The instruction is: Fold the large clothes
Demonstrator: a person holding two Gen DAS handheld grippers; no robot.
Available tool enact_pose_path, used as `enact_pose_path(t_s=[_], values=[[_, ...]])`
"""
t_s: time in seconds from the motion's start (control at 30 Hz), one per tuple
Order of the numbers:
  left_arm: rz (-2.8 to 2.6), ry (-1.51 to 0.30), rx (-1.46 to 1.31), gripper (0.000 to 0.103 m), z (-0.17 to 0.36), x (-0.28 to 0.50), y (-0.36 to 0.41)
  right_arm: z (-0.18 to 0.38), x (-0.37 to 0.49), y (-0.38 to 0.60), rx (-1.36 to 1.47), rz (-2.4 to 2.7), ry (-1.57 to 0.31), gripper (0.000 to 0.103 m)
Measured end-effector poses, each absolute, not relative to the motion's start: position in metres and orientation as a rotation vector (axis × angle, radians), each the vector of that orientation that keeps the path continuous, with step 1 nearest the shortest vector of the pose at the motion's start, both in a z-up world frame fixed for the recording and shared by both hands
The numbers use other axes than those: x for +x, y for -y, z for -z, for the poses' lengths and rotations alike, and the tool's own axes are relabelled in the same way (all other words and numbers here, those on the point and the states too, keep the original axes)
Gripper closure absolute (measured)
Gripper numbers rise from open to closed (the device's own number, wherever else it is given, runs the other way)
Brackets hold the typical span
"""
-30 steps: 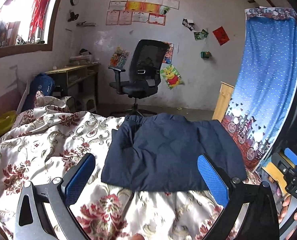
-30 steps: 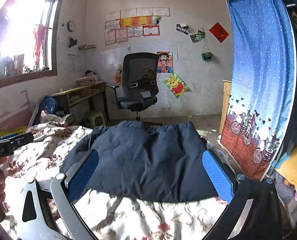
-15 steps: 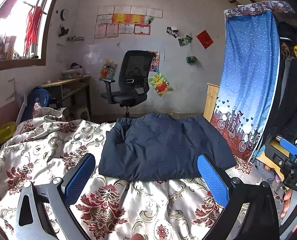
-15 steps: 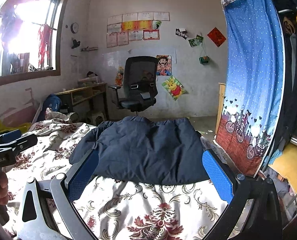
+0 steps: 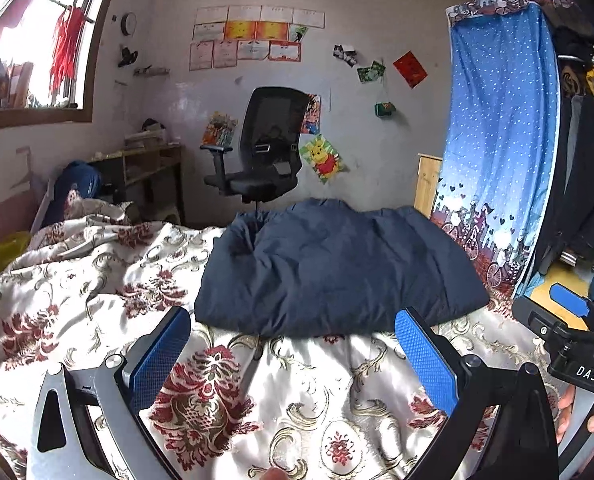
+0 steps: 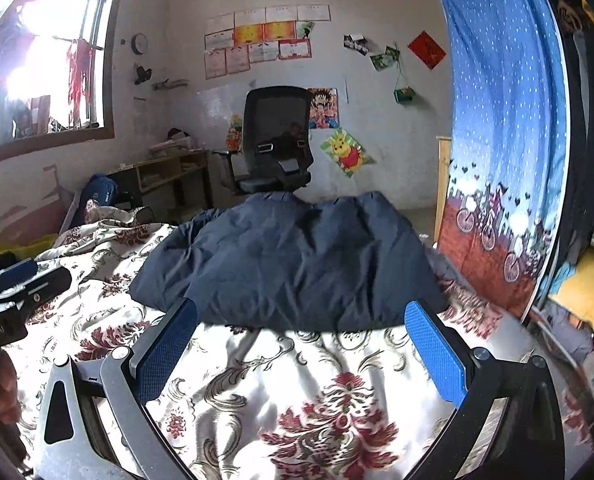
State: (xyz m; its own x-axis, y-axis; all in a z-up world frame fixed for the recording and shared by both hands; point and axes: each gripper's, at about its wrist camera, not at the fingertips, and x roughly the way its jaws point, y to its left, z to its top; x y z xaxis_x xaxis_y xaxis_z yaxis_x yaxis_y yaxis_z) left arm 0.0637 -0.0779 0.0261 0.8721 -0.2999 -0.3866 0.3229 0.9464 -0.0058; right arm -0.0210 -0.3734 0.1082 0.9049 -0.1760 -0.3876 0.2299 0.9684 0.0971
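A dark navy padded garment (image 5: 337,268) lies folded into a flat bundle on the floral bedspread (image 5: 97,280), toward the foot of the bed. It also fills the middle of the right wrist view as the navy garment (image 6: 289,264). My left gripper (image 5: 293,354) hangs open above the bedspread, short of the garment's near edge, with nothing between its blue pads. My right gripper (image 6: 301,344) is open too, just behind that near edge and holding nothing. Each gripper shows at the side of the other's view, with a hand below it.
A black office chair (image 5: 261,152) stands beyond the bed's foot by the poster-covered wall. A blue dotted curtain (image 5: 497,140) hangs at the right, with dark clothes beside it. A wooden desk (image 5: 145,168) and a window are at the left.
Both grippers have pulled back and risen from the garment. More of the floral bedspread now shows between the fingers and the garment's near edge. The garment stays folded and still.
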Motion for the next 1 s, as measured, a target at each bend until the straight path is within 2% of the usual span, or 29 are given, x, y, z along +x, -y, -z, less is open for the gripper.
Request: enact_pose_path(t_s=[0.47,1.0], values=[[0.312,-0.396,0.106,0.0,0.009,0.08,0.073,-0.082,0.0,0.356,0.081,0.235,-0.389,0.001],[0.309,-0.404,0.086,0.0,0.015,0.083,0.064,-0.075,0.005,0.345,0.083,0.237,-0.403,0.001]])
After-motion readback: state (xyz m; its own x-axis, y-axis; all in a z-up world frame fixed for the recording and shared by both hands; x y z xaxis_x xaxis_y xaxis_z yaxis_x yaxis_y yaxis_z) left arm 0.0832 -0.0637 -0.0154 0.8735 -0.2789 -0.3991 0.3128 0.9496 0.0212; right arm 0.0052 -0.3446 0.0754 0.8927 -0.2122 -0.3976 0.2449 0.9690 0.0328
